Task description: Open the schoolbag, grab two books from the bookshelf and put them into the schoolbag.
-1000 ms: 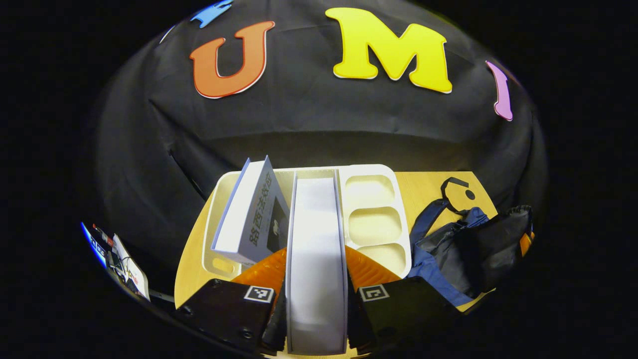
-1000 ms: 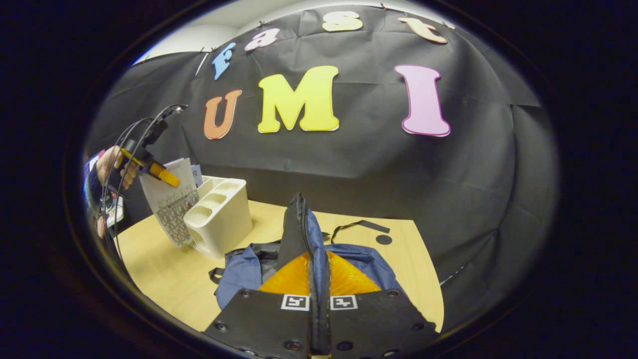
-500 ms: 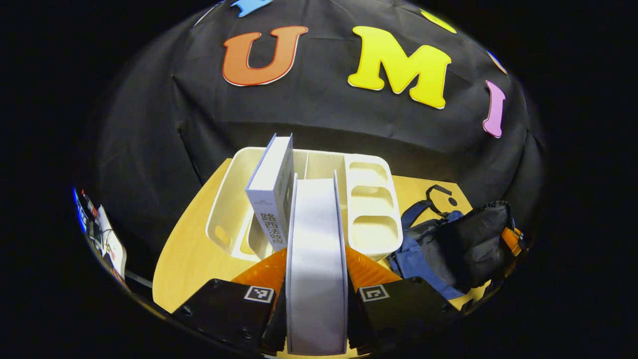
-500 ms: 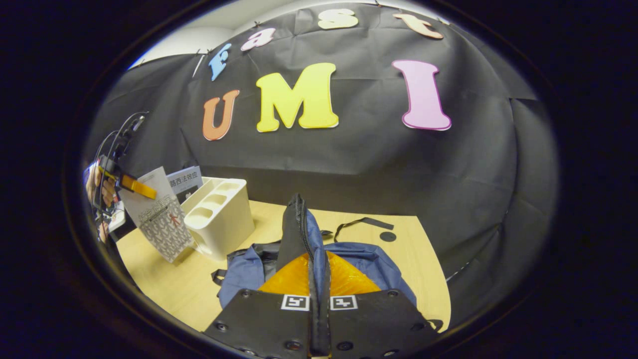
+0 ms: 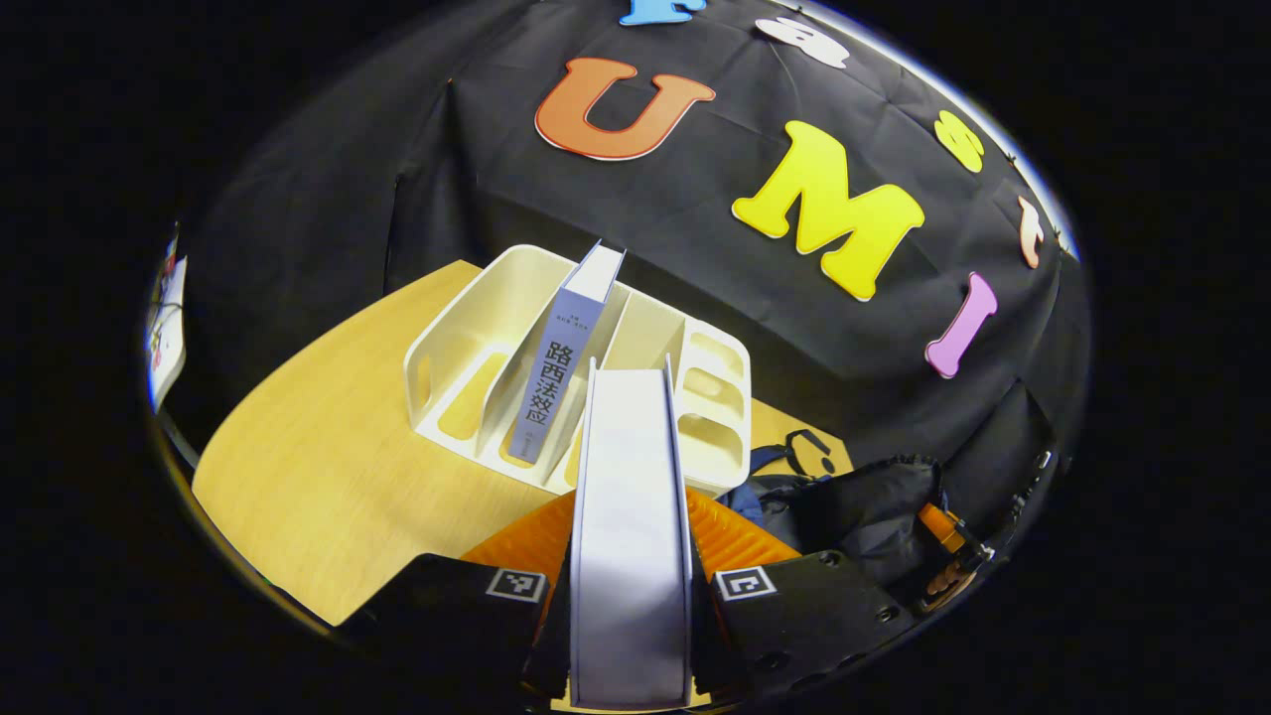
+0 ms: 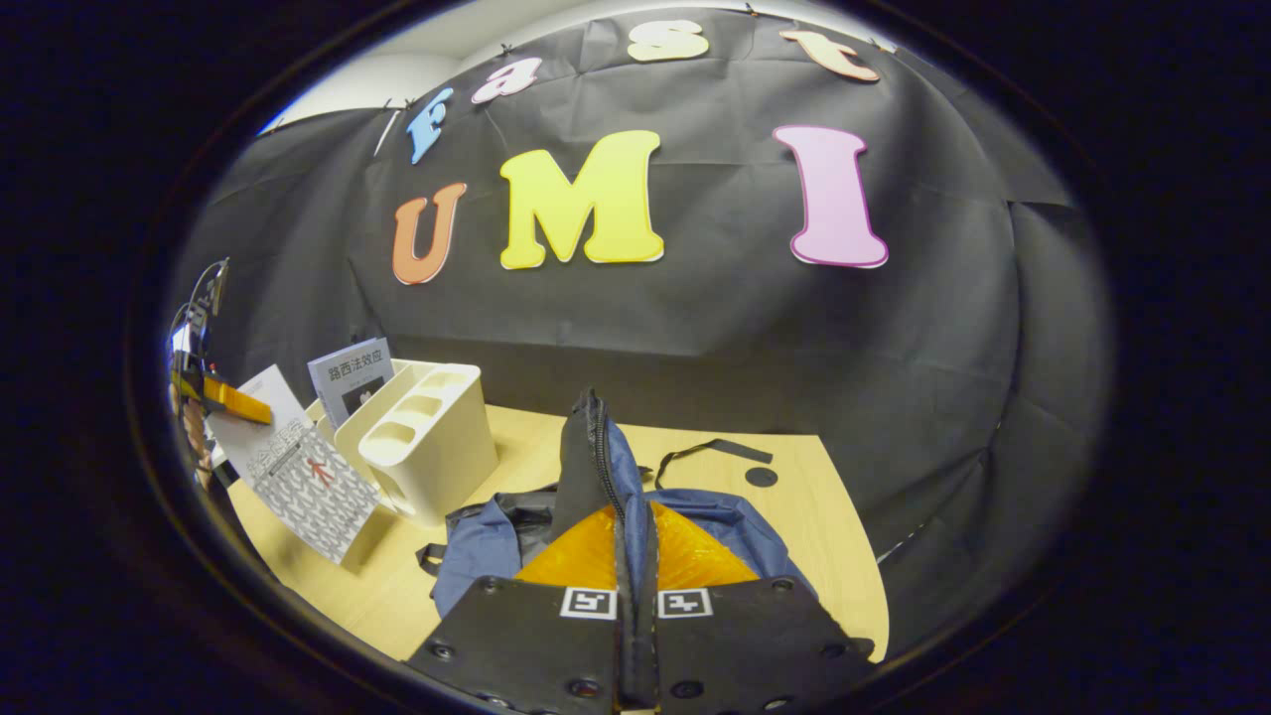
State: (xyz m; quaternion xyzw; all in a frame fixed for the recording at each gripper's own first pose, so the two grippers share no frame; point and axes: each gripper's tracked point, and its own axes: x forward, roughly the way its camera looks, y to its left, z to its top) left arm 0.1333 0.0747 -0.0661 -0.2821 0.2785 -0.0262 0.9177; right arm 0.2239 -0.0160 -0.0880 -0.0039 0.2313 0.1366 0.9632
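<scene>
My left gripper [image 5: 630,531] is shut on a book [image 5: 630,477], its white page edge facing me, held clear of the white bookshelf [image 5: 447,343]. A second book with a grey spine [image 5: 556,382] leans in a shelf slot. In the right gripper view the held book [image 6: 303,482] hangs tilted over the table left of the bookshelf [image 6: 427,447], and the second book [image 6: 350,375] stands in it. My right gripper [image 6: 633,541] is shut on the schoolbag's zip edge [image 6: 594,457], holding the blue schoolbag [image 6: 482,546] open. The schoolbag [image 5: 864,506] lies right of the shelf.
The wooden table [image 5: 308,467] has bare room left of the shelf, and its front edge is close by. A loose black strap [image 6: 710,452] lies behind the bag. A person's hand [image 6: 189,427] holds the left gripper at the far left.
The left gripper has drawn its book back and away from the shelf, tilting it. The second book has swung from leaning sideways to standing in its slot. The right gripper stays put.
</scene>
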